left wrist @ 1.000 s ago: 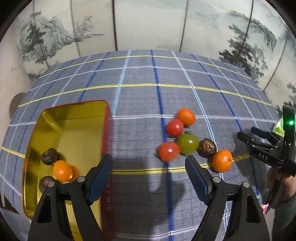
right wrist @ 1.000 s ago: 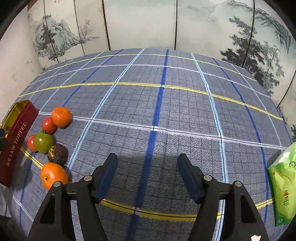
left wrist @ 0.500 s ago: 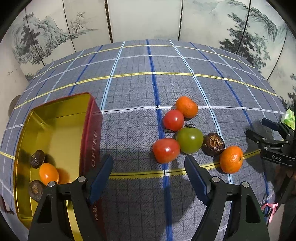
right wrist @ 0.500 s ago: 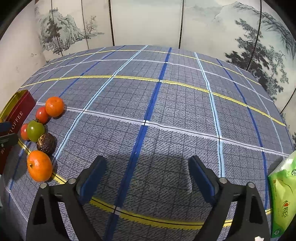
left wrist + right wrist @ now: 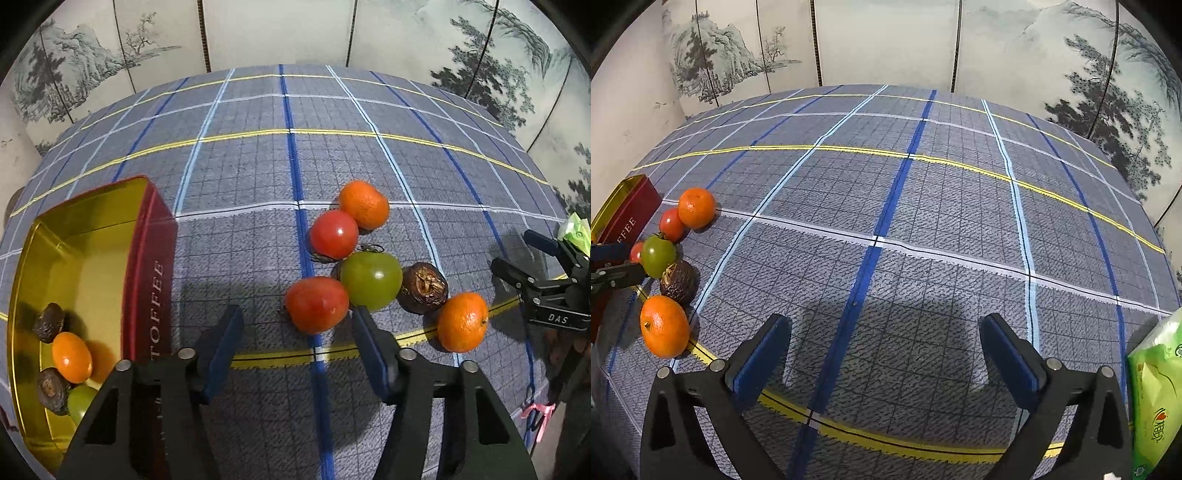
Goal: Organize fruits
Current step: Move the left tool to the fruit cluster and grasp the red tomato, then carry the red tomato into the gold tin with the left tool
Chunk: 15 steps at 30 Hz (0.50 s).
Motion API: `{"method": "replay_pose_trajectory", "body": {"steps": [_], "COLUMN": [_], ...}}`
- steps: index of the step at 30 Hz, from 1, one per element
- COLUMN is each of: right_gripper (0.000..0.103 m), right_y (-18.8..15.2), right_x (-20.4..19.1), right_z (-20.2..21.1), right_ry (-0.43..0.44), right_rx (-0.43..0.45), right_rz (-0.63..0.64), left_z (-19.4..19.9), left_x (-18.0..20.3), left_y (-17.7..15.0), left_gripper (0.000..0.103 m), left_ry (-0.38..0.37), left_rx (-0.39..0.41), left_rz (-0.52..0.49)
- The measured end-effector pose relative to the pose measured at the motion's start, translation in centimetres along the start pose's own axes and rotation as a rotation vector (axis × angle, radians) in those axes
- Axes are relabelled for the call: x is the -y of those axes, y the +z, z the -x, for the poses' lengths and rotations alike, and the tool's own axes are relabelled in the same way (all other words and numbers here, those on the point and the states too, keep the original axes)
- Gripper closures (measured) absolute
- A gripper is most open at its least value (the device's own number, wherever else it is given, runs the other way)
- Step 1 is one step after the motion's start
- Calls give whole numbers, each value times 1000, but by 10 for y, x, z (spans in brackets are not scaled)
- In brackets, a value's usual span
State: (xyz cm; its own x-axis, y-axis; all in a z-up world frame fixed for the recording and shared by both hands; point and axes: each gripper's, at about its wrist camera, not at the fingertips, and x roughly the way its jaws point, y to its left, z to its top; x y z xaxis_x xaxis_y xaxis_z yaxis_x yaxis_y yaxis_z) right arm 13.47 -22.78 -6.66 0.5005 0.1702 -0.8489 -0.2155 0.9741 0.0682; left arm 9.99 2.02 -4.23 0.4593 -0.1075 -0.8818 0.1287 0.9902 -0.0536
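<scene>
A cluster of fruit lies on the checked tablecloth: a near red tomato, a green tomato, a far red tomato, two oranges and a dark wrinkled fruit. My left gripper is open, just short of the near red tomato. A red and gold toffee tin at left holds an orange, two dark fruits and a green one. My right gripper is open and empty over bare cloth, right of the cluster.
A green packet lies at the right edge of the table. A painted folding screen stands behind the table. The right gripper shows in the left wrist view, beyond the near orange.
My left gripper has moved right, away from the tin, and closer to the fruit cluster. My right gripper has opened wider and shifted slightly.
</scene>
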Motion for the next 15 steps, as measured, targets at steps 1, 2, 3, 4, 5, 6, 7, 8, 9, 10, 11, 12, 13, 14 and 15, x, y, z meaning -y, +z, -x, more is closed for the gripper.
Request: {"method": "replay_pose_trajectory", "body": {"steps": [1,2,3,4,5,6,7,8,9,10,11,12,13,14,15], "right_gripper": [0,0,0,0,0,0,0,0,0,0,0,0,0,0,0], "right_y": [0,0,0,0,0,0,0,0,0,0,0,0,0,0,0], "right_x": [0,0,0,0,0,0,0,0,0,0,0,0,0,0,0], "right_z": [0,0,0,0,0,0,0,0,0,0,0,0,0,0,0], "right_ry": [0,0,0,0,0,0,0,0,0,0,0,0,0,1,1], "right_rx": [0,0,0,0,0,0,0,0,0,0,0,0,0,0,0], "right_rz": [0,0,0,0,0,0,0,0,0,0,0,0,0,0,-1], "left_z": [-1,-1,-1,-2,-2,-3,-3,-4,-4,-5,-6,-6,-6,-6,-5], "left_x": [0,0,0,0,1,1,2,2,2,3,3,4,4,5,5], "left_y": [0,0,1,1,1,1,1,2,2,3,3,3,3,4,3], "left_gripper": [49,52,53,55,56,57,58,60,61,62,63,63,63,65,66], "left_ry": [-7,-10,-12,-16,-21,-24,-25,-26,-28,-33,-34,-33,-32,-31,-32], "left_rx": [-2,-4,-5,-7,-8,-8,-9,-9,-9,-9,-10,-9,-7,-3,-1], "left_rz": [-2,-3,-3,-5,-6,-7,-9,-11,-13,-15,-16,-17,-18,-20,-21]}}
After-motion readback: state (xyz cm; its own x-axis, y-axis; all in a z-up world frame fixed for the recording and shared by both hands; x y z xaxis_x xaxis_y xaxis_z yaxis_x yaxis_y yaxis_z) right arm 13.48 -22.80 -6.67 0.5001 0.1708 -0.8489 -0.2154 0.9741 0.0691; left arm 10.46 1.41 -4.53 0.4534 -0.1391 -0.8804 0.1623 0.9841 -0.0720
